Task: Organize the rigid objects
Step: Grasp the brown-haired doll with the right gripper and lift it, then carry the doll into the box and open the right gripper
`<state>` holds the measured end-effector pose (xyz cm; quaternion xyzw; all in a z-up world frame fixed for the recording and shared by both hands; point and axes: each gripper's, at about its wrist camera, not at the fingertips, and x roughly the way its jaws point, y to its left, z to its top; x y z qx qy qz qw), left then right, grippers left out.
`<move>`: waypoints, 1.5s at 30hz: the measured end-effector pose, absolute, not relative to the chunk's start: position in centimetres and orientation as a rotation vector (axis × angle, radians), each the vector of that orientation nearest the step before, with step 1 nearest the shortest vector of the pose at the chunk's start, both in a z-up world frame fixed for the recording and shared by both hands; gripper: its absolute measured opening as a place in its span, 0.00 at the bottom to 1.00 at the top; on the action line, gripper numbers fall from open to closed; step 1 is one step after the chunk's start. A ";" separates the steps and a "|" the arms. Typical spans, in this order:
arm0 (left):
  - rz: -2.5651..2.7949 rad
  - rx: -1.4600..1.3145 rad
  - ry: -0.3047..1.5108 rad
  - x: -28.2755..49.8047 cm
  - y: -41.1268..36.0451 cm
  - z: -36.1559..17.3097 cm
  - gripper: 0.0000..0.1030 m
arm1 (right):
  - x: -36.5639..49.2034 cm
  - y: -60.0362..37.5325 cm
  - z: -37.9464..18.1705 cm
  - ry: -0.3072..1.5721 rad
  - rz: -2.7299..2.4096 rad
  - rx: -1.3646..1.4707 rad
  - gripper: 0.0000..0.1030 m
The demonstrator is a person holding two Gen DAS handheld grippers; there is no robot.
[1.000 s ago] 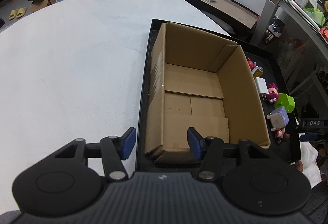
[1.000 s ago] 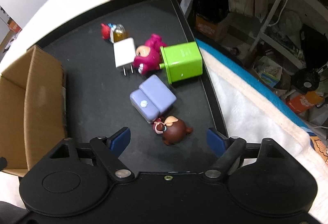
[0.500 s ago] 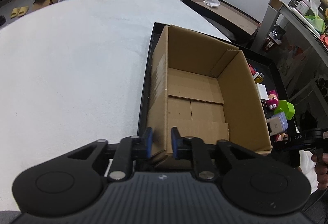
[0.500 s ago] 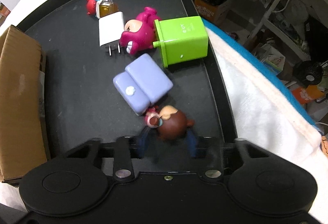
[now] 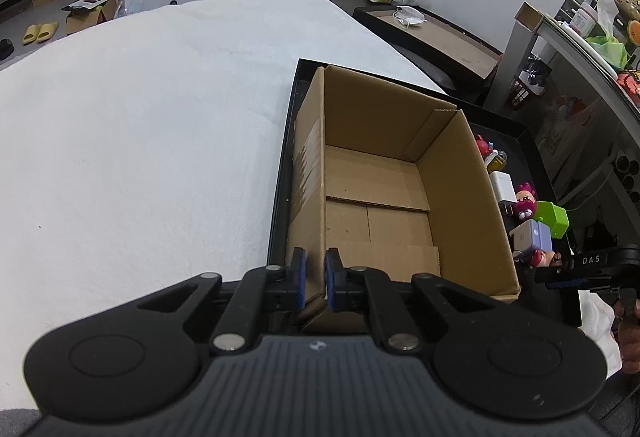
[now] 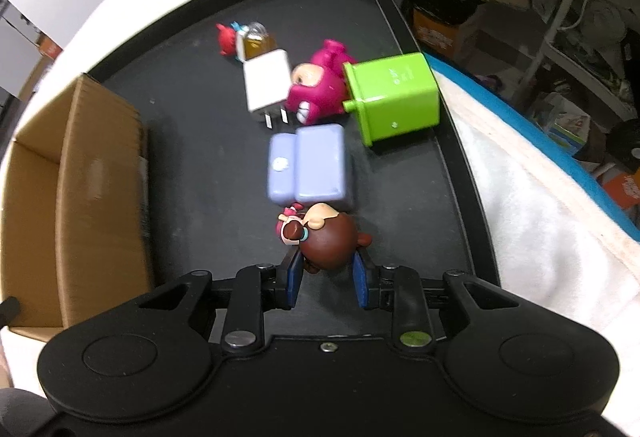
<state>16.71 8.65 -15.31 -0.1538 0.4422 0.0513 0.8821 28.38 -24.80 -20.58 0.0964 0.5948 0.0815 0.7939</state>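
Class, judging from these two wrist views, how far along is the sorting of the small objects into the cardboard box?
Barely started. The cardboard box holds nothing. In hand: the left gripper clamps its near wall, and the right gripper closes on the brown figurine. Left on the tray: purple charger, green charger, pink figurine, white plug.

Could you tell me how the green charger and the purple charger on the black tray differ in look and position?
The green charger is a single bright cube; the purple charger is pale, rounded and stepped in two blocks. The green charger lies by the tray's right rim; the purple charger lies nearer the middle, touching the brown figurine in the right claw. Both lie outside the cardboard box.
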 end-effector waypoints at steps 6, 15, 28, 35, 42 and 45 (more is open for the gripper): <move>0.103 -0.307 0.918 16.6 8.4 -15.3 0.08 | 28.0 -24.9 -19.2 1.223 0.226 0.257 0.26; 0.094 -0.291 0.926 16.9 8.4 -15.3 0.08 | 27.1 -24.5 -16.6 1.118 0.299 0.299 0.26; 0.064 -0.255 0.935 17.3 8.4 -15.4 0.08 | 27.0 -22.5 -14.0 1.024 0.364 0.264 0.26; 0.046 -0.232 0.956 17.9 8.3 -15.2 0.08 | 27.3 -20.4 -12.8 0.994 0.415 0.252 0.26; 0.038 -0.232 0.971 18.2 8.5 -15.3 0.08 | 27.1 -17.5 -12.0 0.957 0.470 0.240 0.26; 0.033 -0.238 0.973 18.2 8.6 -15.3 0.08 | 27.1 -16.3 -11.8 0.946 0.488 0.228 0.26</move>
